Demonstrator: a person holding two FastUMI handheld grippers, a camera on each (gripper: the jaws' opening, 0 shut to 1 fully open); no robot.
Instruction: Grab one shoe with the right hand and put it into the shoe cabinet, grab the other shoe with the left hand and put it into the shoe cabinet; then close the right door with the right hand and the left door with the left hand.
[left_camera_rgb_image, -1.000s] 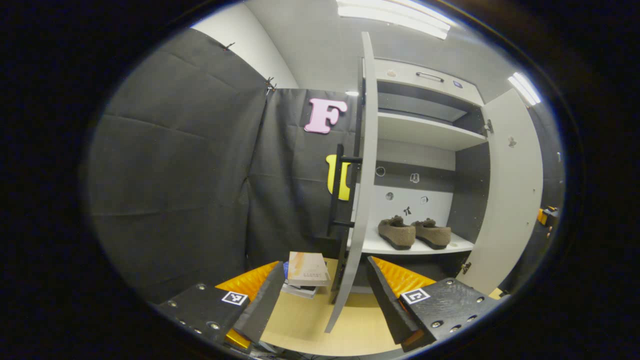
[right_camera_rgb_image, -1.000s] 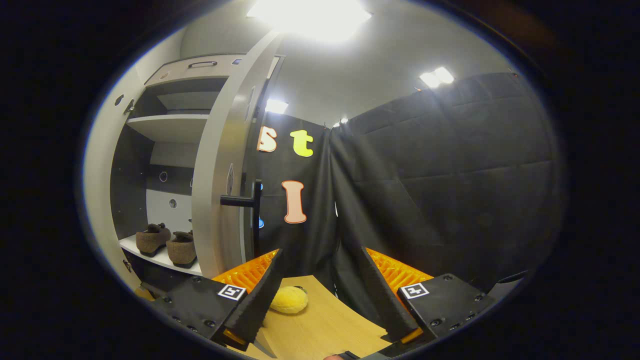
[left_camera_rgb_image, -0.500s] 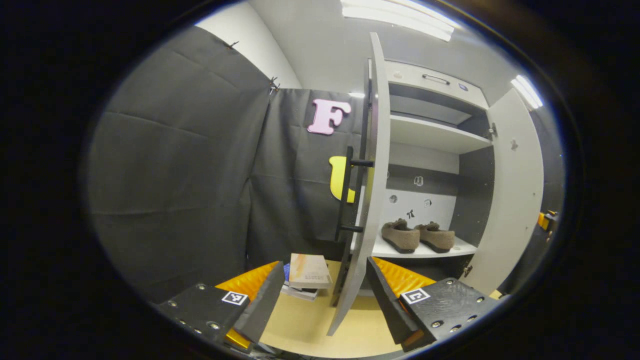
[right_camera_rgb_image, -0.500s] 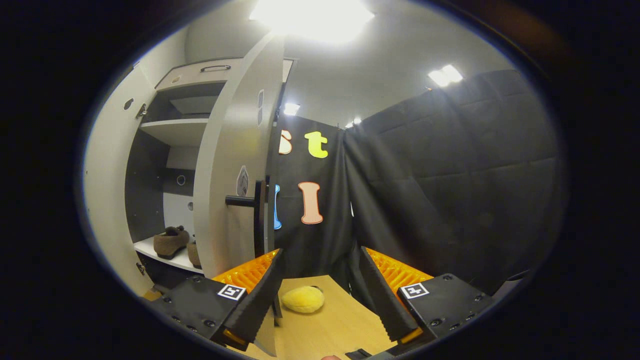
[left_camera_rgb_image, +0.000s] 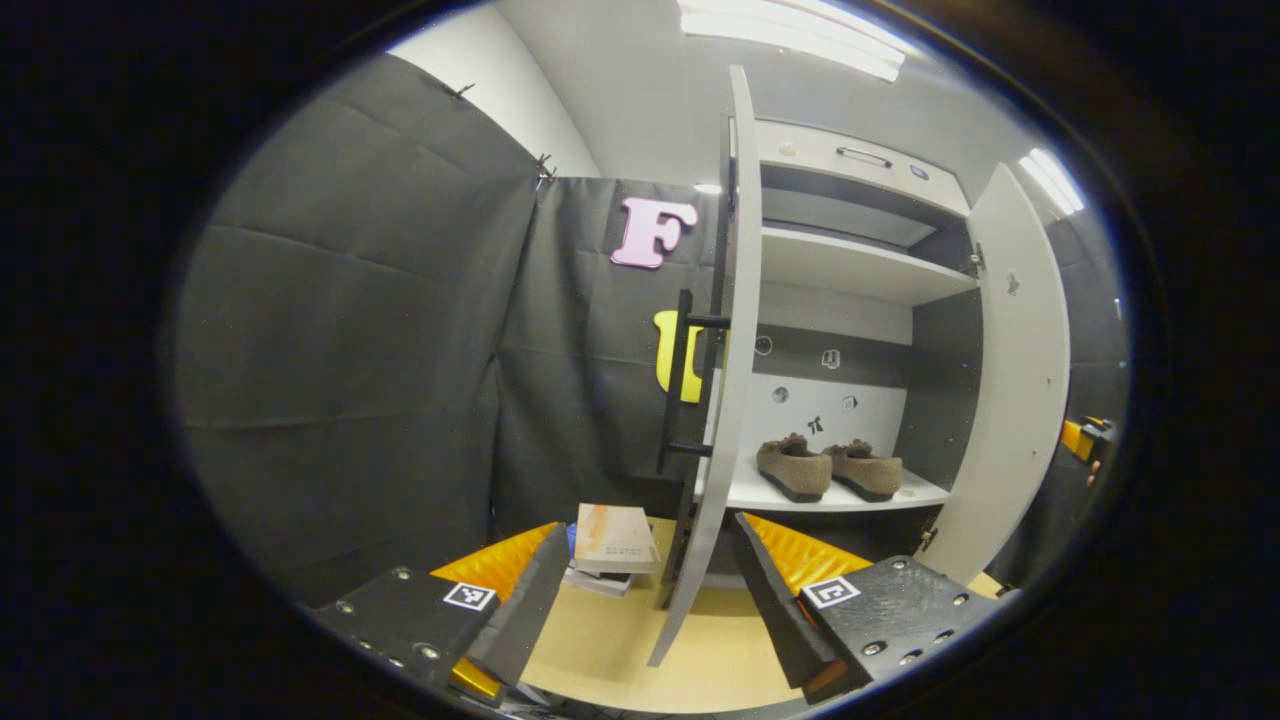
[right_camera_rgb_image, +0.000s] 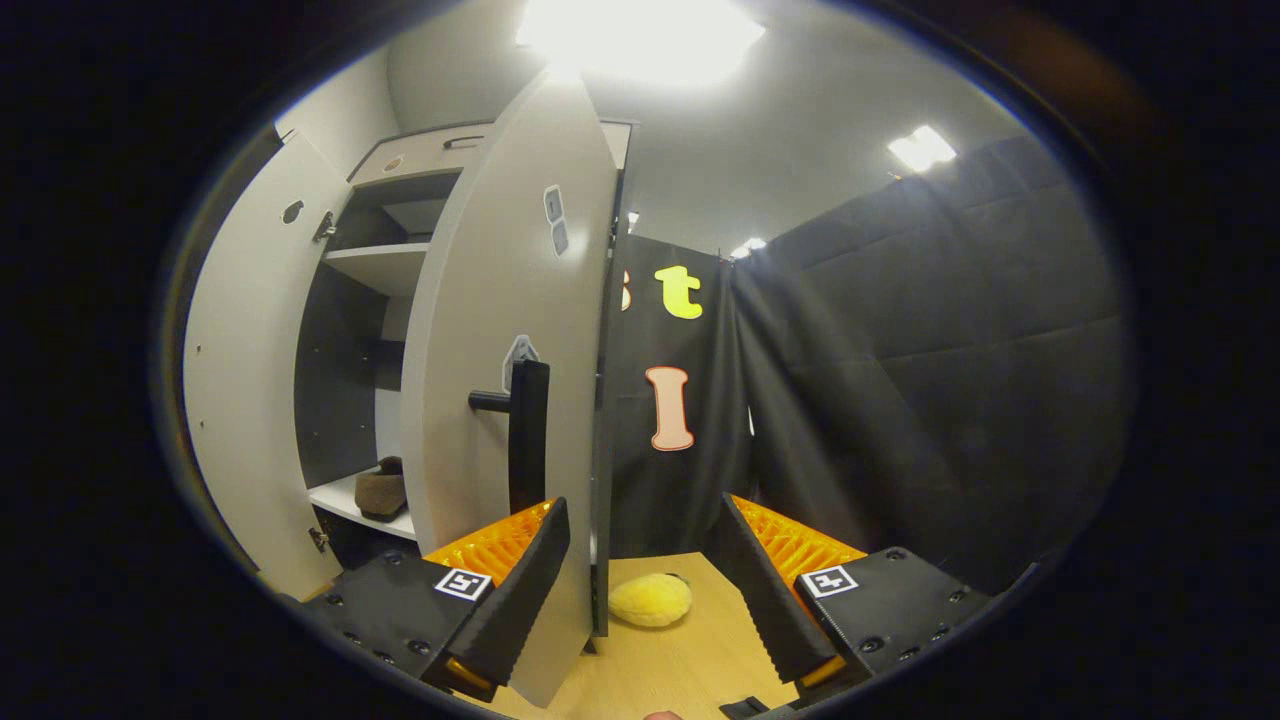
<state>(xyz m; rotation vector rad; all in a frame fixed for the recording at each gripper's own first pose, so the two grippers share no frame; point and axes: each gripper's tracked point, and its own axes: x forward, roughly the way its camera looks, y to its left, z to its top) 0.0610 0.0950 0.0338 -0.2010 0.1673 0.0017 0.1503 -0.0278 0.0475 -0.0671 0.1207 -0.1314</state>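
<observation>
Closing the right door is judged to be the step in hand, since both brown shoes are already set side by side on the lower shelf of the shoe cabinet. The right claw is held with fingers spread apart and nothing between them, the door's outer edge standing just inside its left finger. A good push is best given flat on the panel near the black handle, at 11 o'clock from the claw, so the door swings without twisting. The left claw is likewise spread and unloaded, with the left door edge-on at 12 o'clock. Open surface lies ahead of the right claw, though a yellow plush toy sits near the door's foot. A stack of books rests beside the left door's sweep.
</observation>
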